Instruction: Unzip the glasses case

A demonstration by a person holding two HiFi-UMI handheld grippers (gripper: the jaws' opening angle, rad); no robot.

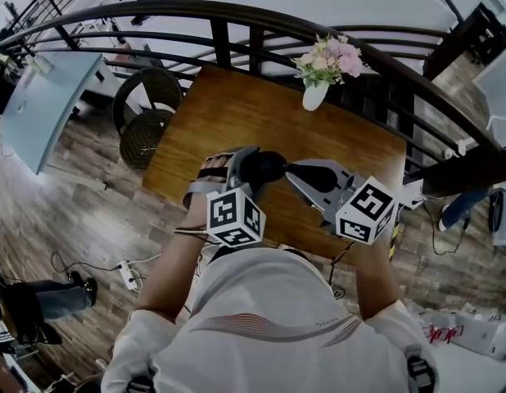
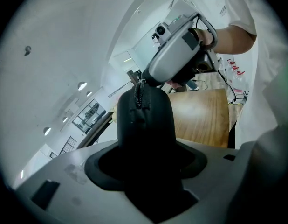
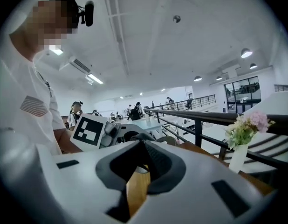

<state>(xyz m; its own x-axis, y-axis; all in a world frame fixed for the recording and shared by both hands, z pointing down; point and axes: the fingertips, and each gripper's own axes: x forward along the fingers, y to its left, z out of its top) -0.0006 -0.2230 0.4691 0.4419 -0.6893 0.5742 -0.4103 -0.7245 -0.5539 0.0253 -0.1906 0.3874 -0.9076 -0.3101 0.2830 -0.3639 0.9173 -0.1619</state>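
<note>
Left tongs (image 1: 245, 169) clamp black glasses case (image 2: 145, 120) at one end, case held in air over tabletop (image 1: 228, 113), by its near edge. Right tongs (image 1: 289, 170) closed on zipper pull (image 2: 142, 84) at case's other end.

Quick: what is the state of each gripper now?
Left gripper: closed on the glasses case.
Right gripper: closed, tips at the zipper; grip on its pull unclear.
</note>
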